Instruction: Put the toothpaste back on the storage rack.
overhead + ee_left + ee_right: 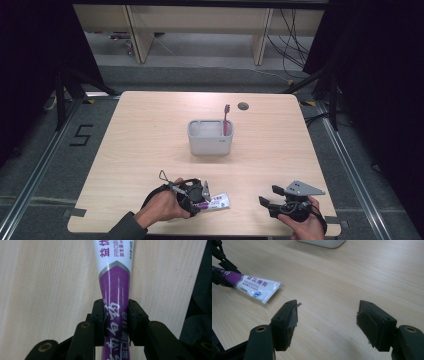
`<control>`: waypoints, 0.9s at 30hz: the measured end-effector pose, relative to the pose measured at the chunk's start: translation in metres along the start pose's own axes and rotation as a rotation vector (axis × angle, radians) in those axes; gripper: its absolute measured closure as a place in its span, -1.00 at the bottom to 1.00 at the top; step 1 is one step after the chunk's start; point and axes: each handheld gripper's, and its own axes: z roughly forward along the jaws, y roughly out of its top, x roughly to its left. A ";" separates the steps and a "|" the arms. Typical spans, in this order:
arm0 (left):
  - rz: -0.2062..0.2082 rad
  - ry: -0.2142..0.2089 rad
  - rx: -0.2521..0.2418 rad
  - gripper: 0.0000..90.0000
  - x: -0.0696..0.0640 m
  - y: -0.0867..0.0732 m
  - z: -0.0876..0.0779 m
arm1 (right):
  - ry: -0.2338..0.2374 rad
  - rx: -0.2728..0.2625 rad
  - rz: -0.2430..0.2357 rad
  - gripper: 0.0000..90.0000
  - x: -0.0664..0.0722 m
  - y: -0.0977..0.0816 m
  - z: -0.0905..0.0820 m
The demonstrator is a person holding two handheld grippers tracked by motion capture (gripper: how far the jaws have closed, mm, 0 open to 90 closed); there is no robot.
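Observation:
A purple and white toothpaste tube (218, 202) lies flat near the table's front edge. My left gripper (205, 196) is shut on its purple end. In the left gripper view both pads press the sides of the tube (115, 287), whose white end points away from me. My right gripper (268, 195) rests open to the right of the tube, a short way off. Nothing lies between its fingers, and the right gripper view has the tube's white end (259, 287) at upper left. A grey holder (210, 142) stands at mid table with a pink toothbrush (226, 120) upright in its right side.
The table (150, 130) is light wood with a round cable hole (243, 106) at the back. Bare wood lies between the holder and both hands. The holder's base (324, 243) shows at the top of the right gripper view. Dark floor and curtains surround the table.

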 end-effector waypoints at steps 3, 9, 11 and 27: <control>-0.008 0.013 -0.030 0.57 0.002 -0.001 -0.003 | -0.009 -0.011 -0.003 -0.25 0.000 0.000 0.000; -0.044 0.020 -0.099 0.57 0.009 -0.004 -0.011 | -0.014 -0.022 -0.029 -0.25 -0.003 0.000 0.000; -0.057 0.026 -0.129 0.57 0.011 -0.006 -0.014 | -0.012 -0.022 -0.029 -0.25 -0.003 0.000 0.000; -0.176 0.091 -0.369 0.57 0.037 -0.019 -0.054 | -0.003 -0.016 -0.009 -0.25 -0.003 0.000 0.001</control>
